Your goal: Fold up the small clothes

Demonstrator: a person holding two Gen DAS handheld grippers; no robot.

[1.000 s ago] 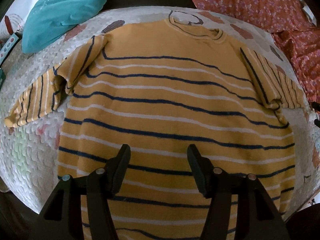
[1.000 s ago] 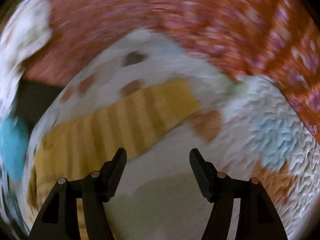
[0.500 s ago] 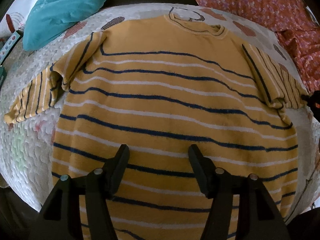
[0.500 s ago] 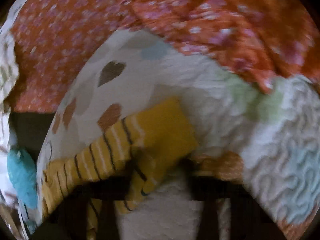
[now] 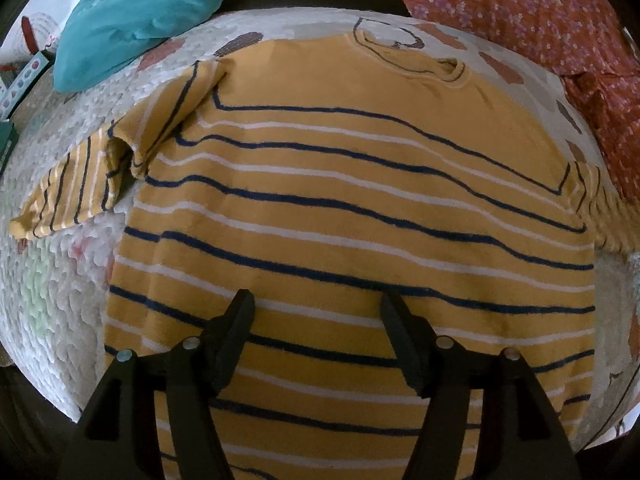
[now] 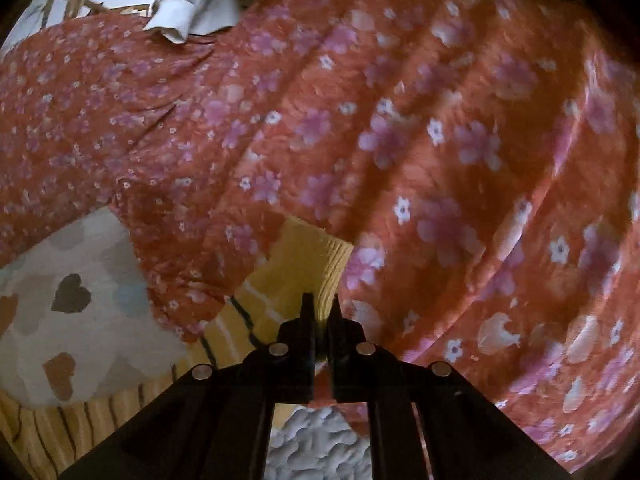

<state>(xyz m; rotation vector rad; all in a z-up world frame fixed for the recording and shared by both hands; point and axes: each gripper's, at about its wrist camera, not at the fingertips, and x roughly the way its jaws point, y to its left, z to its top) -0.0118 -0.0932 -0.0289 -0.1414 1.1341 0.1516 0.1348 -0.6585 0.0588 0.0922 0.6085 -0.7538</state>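
A: Right gripper [image 6: 320, 312] first: pressed together on the ribbed cuff of the yellow sleeve [image 6: 308, 256], pinching the cloth. Left gripper [image 5: 316, 324]: spread and opening wider, nothing between the pads, hanging over the lower body of the striped sweater [image 5: 352, 208].

B: And the sweater itself?

A: Lying flat, front up, on the white textured quilt [image 5: 52, 288], collar away from the left camera. Far sleeve [image 5: 72, 184] sprawled and bunched at the shoulder.

B: Doing the sleeve fold well?

A: Probably best to carry the pinched cuff low and straight across the chest, crease along the shoulder seam, no dragging of the body. Worth steering clear of the red floral cloth [image 6: 440, 140], right against the cuff. Perhaps pinning the hem with the free gripper.

B: Counts?

A: One sweater, two sleeves, two grippers, one teal cushion [image 5: 136, 16], one floral cloth, one quilt.
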